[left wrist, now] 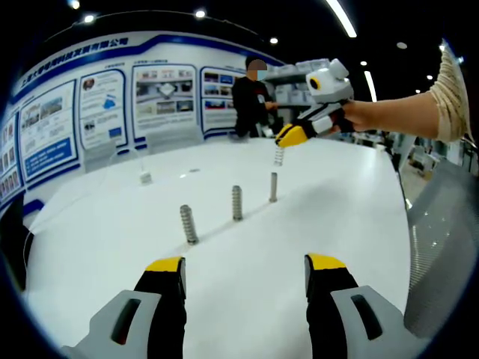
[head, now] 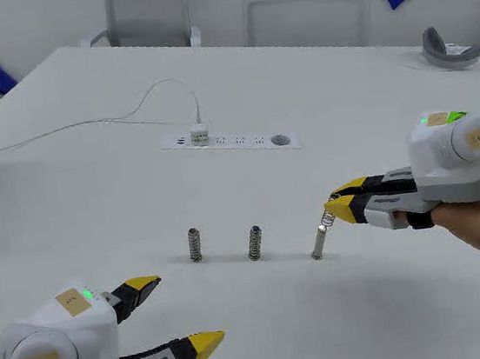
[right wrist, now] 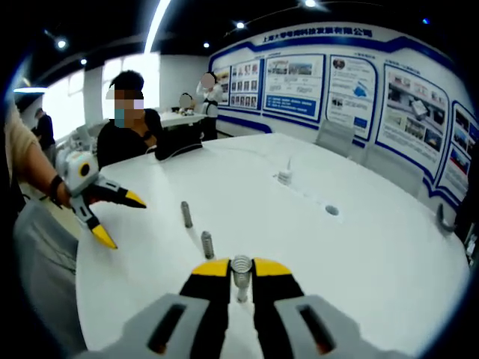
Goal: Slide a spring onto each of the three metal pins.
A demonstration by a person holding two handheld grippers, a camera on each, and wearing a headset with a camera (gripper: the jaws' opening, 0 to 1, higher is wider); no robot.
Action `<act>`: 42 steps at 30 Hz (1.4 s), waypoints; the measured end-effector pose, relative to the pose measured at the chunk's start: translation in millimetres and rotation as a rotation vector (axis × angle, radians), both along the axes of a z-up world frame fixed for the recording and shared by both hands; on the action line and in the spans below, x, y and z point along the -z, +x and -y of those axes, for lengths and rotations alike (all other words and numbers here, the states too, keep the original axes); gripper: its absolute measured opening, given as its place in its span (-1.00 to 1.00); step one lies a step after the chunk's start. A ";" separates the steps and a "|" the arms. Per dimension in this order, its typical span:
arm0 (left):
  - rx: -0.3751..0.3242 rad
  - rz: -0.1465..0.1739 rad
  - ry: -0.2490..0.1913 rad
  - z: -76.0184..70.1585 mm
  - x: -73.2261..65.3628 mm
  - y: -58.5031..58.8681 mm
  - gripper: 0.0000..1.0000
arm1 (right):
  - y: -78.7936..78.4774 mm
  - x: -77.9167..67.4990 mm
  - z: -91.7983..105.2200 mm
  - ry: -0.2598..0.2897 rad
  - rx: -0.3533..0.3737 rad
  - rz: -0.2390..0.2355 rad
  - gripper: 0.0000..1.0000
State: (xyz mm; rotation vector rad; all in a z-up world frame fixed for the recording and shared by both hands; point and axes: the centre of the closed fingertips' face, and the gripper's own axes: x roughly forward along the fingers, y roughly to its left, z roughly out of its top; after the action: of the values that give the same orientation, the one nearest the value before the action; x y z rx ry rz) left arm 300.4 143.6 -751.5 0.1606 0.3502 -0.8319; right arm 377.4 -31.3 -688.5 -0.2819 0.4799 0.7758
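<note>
While the right hand-held gripper (head: 337, 202) pinches a spring (head: 327, 219) between its yellow tips, that spring hangs tilted just above the bare pin (head: 318, 244), the rightmost of three standing in a row on the white surface (head: 369, 304). Whether the two touch is unclear. The middle pin (head: 255, 242) and the left pin (head: 195, 245) each carry a spring. The left hand-held gripper (head: 186, 310) hovers low, well apart from the pins, spread wide and holding nothing.
</note>
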 end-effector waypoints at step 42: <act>0.001 -0.008 0.006 -1.3 2.9 0.5 0.27 | 6.0 17.8 -0.7 0.001 0.025 -0.034 -0.76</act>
State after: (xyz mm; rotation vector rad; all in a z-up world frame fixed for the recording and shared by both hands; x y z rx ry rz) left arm 300.9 144.9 -754.4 0.1629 0.3602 -0.8331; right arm 383.4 -30.6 -706.3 -0.2620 0.5140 0.7570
